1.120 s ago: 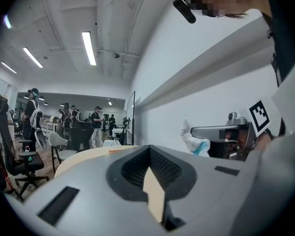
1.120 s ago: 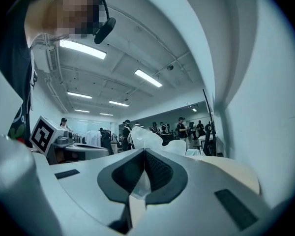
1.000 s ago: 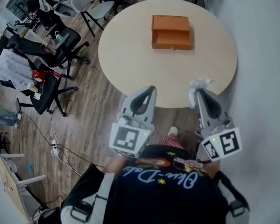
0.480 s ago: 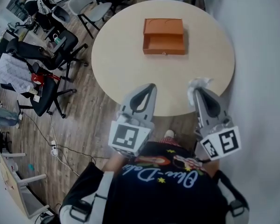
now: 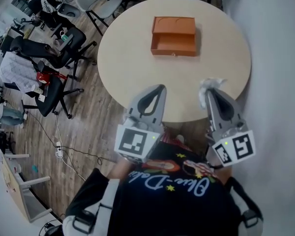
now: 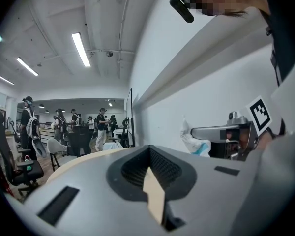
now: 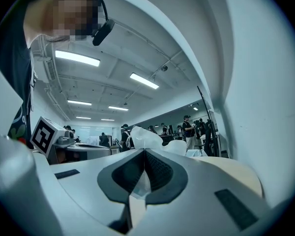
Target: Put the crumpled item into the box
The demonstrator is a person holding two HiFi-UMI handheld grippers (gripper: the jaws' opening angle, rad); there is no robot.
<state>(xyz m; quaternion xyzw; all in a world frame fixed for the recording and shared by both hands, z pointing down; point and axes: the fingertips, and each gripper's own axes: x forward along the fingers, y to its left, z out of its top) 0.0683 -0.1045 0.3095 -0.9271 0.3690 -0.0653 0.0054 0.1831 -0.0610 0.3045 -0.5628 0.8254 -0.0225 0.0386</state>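
Off the worktop's left edge, dark office chairs (image 5: 51, 58) stand on the wooden floor (image 5: 88, 127). The round, pale worktop (image 5: 128, 58) fills the upper middle of the head view.

The left claw (image 5: 156, 89) hangs at the worktop's near edge, its tip just over the rim. Its own view shows the two jaws pressed together with nothing between them.

Further in, the orange box (image 5: 173, 29) sits on the far half of the worktop, near the far edge, with its hollow side up. It is well apart from both claws and touches neither.

To the right, the right claw (image 5: 210, 93) is held at the worktop's near right edge, beside the pale wall (image 5: 275, 58). Its jaws are clamped on the crumpled item (image 5: 210, 86), a white, wrinkled wad. A thin part of it is pinched in the seam of the jaws, and the rest bulges out past the tip. The item is thus in the claw, above the near right rim and clear of the surface, with bare worktop between it and the box.
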